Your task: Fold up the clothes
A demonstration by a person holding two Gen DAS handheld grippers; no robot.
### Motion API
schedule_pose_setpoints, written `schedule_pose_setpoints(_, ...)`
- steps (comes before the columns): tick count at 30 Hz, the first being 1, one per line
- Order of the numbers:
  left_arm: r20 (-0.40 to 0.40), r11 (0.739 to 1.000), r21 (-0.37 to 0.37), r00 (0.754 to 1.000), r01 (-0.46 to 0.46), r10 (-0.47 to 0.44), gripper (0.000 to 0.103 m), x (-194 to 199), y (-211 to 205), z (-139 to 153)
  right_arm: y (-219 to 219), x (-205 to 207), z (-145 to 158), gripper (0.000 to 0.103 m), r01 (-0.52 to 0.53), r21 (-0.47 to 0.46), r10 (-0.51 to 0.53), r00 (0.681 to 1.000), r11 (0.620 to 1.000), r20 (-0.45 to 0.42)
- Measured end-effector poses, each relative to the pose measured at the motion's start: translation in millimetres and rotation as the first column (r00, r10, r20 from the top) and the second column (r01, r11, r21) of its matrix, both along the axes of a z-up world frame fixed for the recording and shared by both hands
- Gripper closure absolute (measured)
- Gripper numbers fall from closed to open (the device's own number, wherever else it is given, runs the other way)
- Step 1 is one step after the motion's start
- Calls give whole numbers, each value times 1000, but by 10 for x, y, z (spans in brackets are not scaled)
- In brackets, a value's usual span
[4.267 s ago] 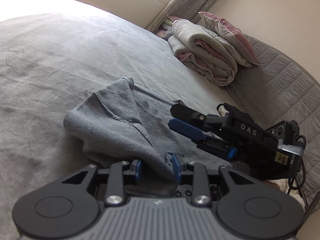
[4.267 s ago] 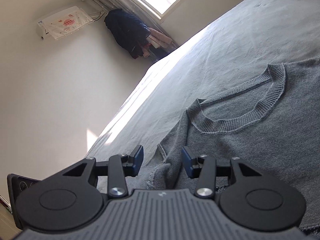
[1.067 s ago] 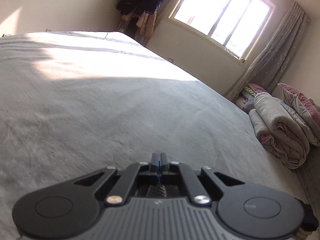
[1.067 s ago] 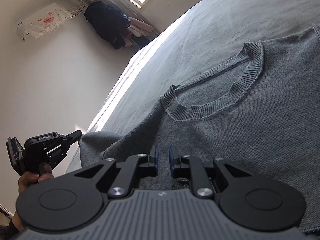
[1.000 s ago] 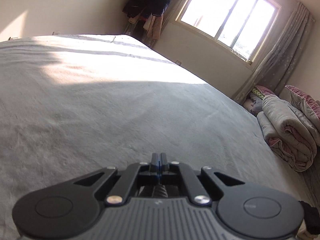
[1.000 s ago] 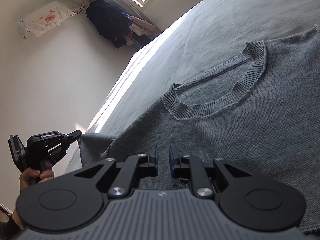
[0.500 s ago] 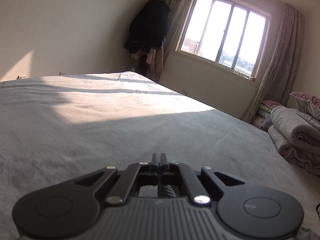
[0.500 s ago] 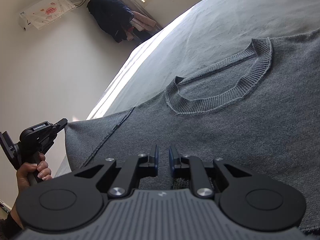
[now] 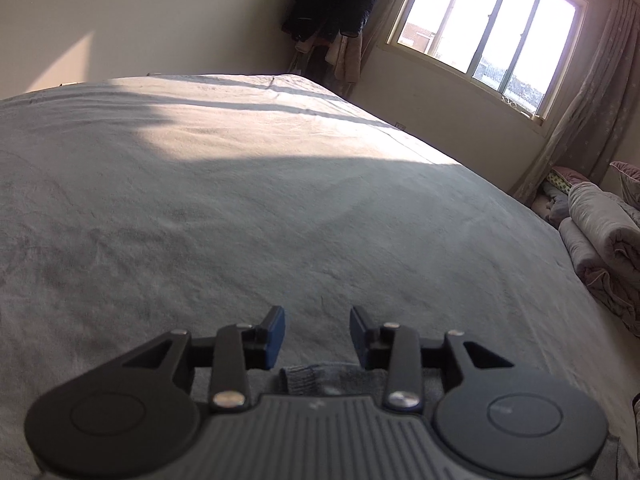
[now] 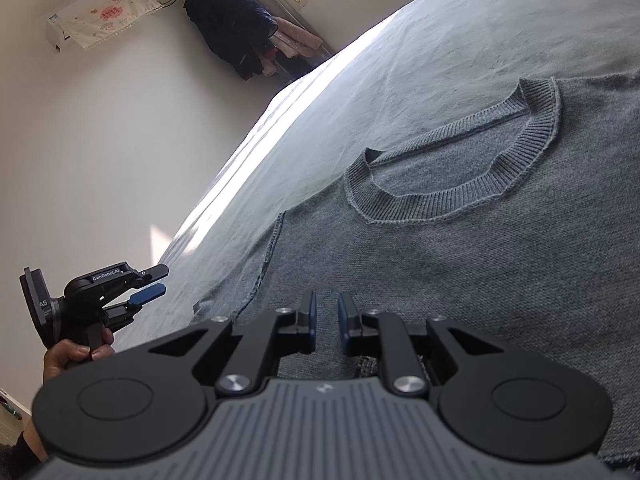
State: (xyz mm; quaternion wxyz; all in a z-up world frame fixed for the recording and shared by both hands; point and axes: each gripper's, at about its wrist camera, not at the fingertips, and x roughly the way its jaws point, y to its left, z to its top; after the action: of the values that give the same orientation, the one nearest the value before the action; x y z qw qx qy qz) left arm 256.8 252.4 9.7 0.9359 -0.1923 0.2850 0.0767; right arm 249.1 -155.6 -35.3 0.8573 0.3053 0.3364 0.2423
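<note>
On a grey bed [image 9: 240, 220] under a sunlit window [image 9: 480, 28], we are holding the left gripper [image 9: 317, 330] low beside the sweater [image 10: 460, 248], which is lying flat. Its jaws, pressed together half a second ago, are now spread and empty. The right gripper [image 10: 324, 314] is pinching the sweater's hem, jaws nearly closed.

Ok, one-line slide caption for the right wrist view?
Right gripper nearly closed over a flat grey sweater on the bed; left gripper open alongside.
</note>
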Motion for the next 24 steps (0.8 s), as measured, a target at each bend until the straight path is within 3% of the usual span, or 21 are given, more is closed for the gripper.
schedule_pose_setpoints(4,-41,1000,4,999,28,-28,63,58,43,-154,88,-9,15,84,-29,-37,30,999,999,17)
schedule_pose_setpoints(8,-100,990,40,987,134,-130,64,197,154,-292,197,-22,32,84,-60,-93,65,997,994,45)
schedule_pose_setpoints(13,-53,938,10,937,346,-346,63,267,329,-424,301,-41,24,84,-78,-165,93,992,983,80)
schedule_pose_setpoints(18,5,886,-8,886,464,-464,65,226,384,-551,393,-70,1,85,-66,-205,91,989,977,117)
schedule_pose_setpoints(20,-4,872,-4,872,489,-489,76,251,368,-549,458,-92,7,83,-60,-217,90,987,974,133)
schedule_pose_setpoints(21,-10,867,-26,867,498,-498,102,276,370,-554,498,-103,19,83,-58,-223,90,986,973,137)
schedule_pose_setpoints(23,11,863,-94,868,496,-497,101,333,411,-590,603,-135,60,83,-58,-242,94,985,969,143)
schedule_pose_setpoints(24,43,870,-141,881,472,-470,101,343,474,-584,675,-156,92,83,-63,-258,103,984,964,142)
